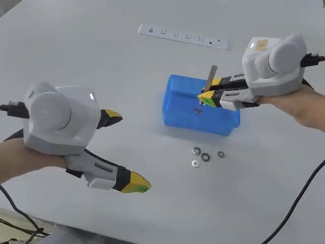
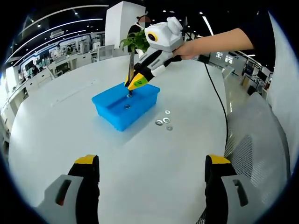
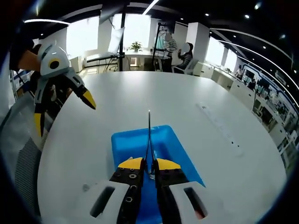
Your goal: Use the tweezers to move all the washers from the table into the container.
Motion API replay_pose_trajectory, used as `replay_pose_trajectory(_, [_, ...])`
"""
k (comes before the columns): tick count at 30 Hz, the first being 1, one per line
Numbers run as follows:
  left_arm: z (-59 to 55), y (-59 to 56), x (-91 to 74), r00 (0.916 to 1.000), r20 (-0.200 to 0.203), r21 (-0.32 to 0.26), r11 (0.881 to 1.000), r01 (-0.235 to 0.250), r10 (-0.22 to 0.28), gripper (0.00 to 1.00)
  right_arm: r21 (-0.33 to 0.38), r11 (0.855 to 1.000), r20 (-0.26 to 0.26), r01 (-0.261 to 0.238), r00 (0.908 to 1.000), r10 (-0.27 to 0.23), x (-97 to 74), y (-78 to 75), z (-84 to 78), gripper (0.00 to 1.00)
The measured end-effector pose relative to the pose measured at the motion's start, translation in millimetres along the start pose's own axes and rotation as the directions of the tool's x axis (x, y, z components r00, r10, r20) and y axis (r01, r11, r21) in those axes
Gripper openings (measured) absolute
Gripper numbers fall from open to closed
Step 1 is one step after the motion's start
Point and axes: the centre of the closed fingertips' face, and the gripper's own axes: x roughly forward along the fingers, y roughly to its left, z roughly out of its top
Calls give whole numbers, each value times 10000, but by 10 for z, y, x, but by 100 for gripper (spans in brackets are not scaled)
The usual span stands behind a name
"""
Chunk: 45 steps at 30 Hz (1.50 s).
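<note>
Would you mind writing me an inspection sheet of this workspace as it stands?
Surface: white table, no spills seen.
Job's things: blue container holding one washer; four washers on the table beside it; tweezers pointing down into the container.
Clutter: white power strip, far side.
Grippers: right gripper shut on the tweezers; left gripper open, holding nothing.
Cables: black cable trailing from the right gripper.
Surroundings: open hall, potted plant, people far off.

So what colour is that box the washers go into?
Bright blue: the container shows best in the head view.
</note>
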Motion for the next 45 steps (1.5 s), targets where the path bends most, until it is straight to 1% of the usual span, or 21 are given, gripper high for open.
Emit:
replay_pose_trajectory(2, [-9, 16, -6, 10000, -6, -71, 10000, -26, 26, 99, 203, 9998, 17, 10, 10000, -10, 53, -16, -39, 10])
replay_pose_trajectory(5, [-11, 1, 8, 10000, -18, -150, 9999, 56, -56, 99, 437, 9990, 63, 77, 9999, -80, 109, -12, -70, 10])
replay_pose_trajectory(9, [-11, -22, 40, 9999, -74, -114, 9999, 106, -107, 99, 407, 9991, -74, 67, 10000, -64, 147, 6, -130, 10])
replay_pose_trajectory(12, [-5, -31, 47, 9999, -22, -161, 9998, 126, -126, 99, 491, 9987, -156, 101, 9998, -93, 166, -10, -189, 10])
replay_pose_trajectory(17, [-31, -35, 48, 9998, -126, -149, 9998, 125, -127, 99, 519, 9985, -189, 146, 9997, -136, 194, -36, -246, 10])
replay_pose_trajectory(21, [-44, -30, 47, 9998, -184, -158, 9998, 120, -123, 99, 639, 9978, -50, 157, 9999, -154, 174, -56, -232, 10])
replay_pose_trajectory(30, [-26, -36, 38, 9998, -122, -157, 9998, 131, -133, 99, 624, 9980, -54, 112, 9999, -109, 154, -52, -217, 11])
replay_pose_trajectory(33, [-28, -9, 21, 9999, -134, -125, 9999, 62, -64, 99, 570, 9983, -36, 116, 9999, -114, 132, -43, -191, 11])
replay_pose_trajectory(34, [-11, 35, 12, 9999, -70, -58, 9999, -143, 143, 99, 491, 9987, -29, 128, 9999, -127, 120, -35, -176, 11])
replay_pose_trajectory(37, [75, 104, 10, 9997, 106, 21, 9997, -225, 225, 99, 328, 9994, -51, 123, 9999, -122, 97, -17, -158, 11])
replay_pose_trajectory(39, [187, 154, 24, 9993, 311, 165, 9997, -206, 201, 99, 274, 9996, -83, 88, 9999, -86, 82, 3, -159, 11])
replay_pose_trajectory(40, [288, 207, 28, 9980, 567, 335, 9990, -302, 283, 97, 233, 9997, -75, 63, 10000, -61, 77, 10, -159, 11])
replay_pose_trajectory(41, [388, 282, 25, 9949, 870, 501, 9972, -563, 518, 94, 229, 9997, -55, 43, 10000, -42, 73, 14, -156, 11])
replay_pose_trajectory(42, [463, 320, 21, 9928, 1057, 515, 9967, -626, 569, 90, 220, 9998, -40, 0, 10000, 1, 68, 23, -155, 11])
replay_pose_trajectory(43, [598, 357, 23, 9877, 1465, 373, 9975, -602, 541, 85, 163, 9999, -25, -50, 10000, 50, 60, 37, -155, 11])
replay_pose_trajectory(44, [692, 367, 31, 9834, 1760, 260, 9984, -500, 447, 84, 132, 9999, -21, -79, 10000, 80, 58, 44, -153, 11])
replay_pose_trajectory(45, [788, 396, 49, 9798, 1954, 241, 9986, -473, 416, 84, 79, 9999, -24, -124, 9999, 124, 55, 54, -151, 11])
